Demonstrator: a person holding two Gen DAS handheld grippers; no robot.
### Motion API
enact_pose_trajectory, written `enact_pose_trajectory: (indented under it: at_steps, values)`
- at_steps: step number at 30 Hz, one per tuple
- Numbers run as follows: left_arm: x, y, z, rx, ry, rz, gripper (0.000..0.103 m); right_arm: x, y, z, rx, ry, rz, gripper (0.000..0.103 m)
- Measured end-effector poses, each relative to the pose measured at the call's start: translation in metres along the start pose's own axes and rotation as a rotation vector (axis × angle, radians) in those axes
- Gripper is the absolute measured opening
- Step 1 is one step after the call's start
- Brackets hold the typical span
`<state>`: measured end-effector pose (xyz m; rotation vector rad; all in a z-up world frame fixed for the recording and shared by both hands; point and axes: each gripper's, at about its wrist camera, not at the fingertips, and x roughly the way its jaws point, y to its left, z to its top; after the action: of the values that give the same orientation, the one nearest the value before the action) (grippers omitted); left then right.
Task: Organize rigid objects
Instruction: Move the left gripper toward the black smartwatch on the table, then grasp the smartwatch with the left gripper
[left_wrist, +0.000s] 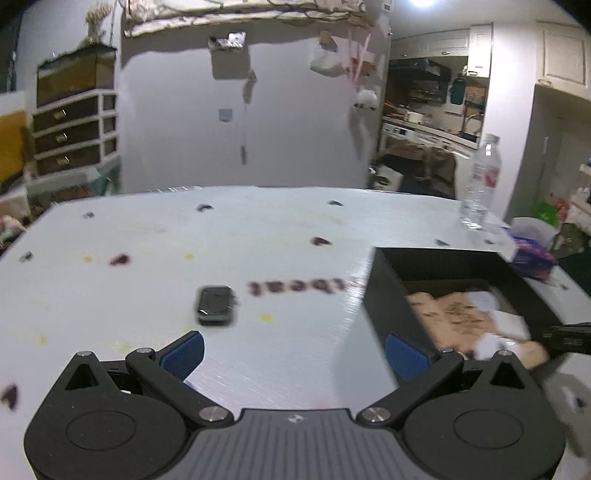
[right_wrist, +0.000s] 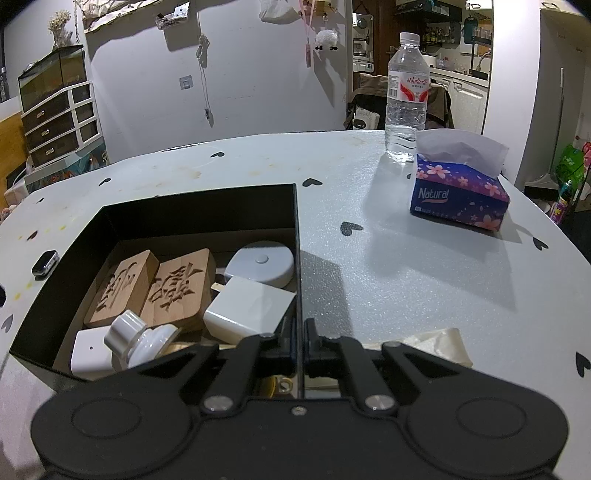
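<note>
Left gripper (left_wrist: 293, 356): jaws spread wide, nothing between the blue pads (left_wrist: 184, 354); it hangs over the bare white table (left_wrist: 147, 240), with its right finger just beside the box's near corner.
Right gripper (right_wrist: 303, 345): jaws closed onto the right-hand wall of the black box (right_wrist: 297, 229), one finger inside the box, one outside.
Smartwatch body (left_wrist: 216, 304): small dark rounded-square item, lying flat on the table ahead of the left gripper, outside the box and apart from its left wall; blurred in the left wrist view.
Box contents: two carved wooden blocks (right_wrist: 151, 286) side by side, a round white disc (right_wrist: 262, 264) against the right wall, a white square adapter (right_wrist: 247, 308) in front of it, a white bottle-like item (right_wrist: 138, 339) lying on its side, and a white cube (right_wrist: 90, 350) in the near left corner.
Water bottle (right_wrist: 406, 99): upright at the far right of the table.
Tissue pack (right_wrist: 460, 190): just beside the bottle, a tissue protruding upward.
Crumpled paper (right_wrist: 436, 345): on the table, right of the right gripper.
</note>
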<state>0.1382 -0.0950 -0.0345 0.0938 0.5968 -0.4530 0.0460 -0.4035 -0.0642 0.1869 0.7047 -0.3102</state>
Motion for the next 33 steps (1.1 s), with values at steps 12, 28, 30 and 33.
enact_pose_trajectory:
  at_steps: [12,28,30,33]
  values:
    - [0.071,0.038,0.008,0.019,0.045,0.112,0.069,0.000,0.001,0.000,-0.005,0.002,-0.003,0.005]
    - [0.099,0.039,0.008,0.011,0.023,0.148,0.040,0.000,0.001,0.000,-0.010,0.003,0.000,0.005]
    - [0.099,0.040,0.008,0.003,0.023,0.146,0.040,0.000,0.001,0.000,-0.009,0.002,0.000,0.005]
    - [0.097,0.041,0.007,-0.008,0.023,0.142,0.040,0.000,0.001,0.000,-0.010,0.003,0.000,0.005]
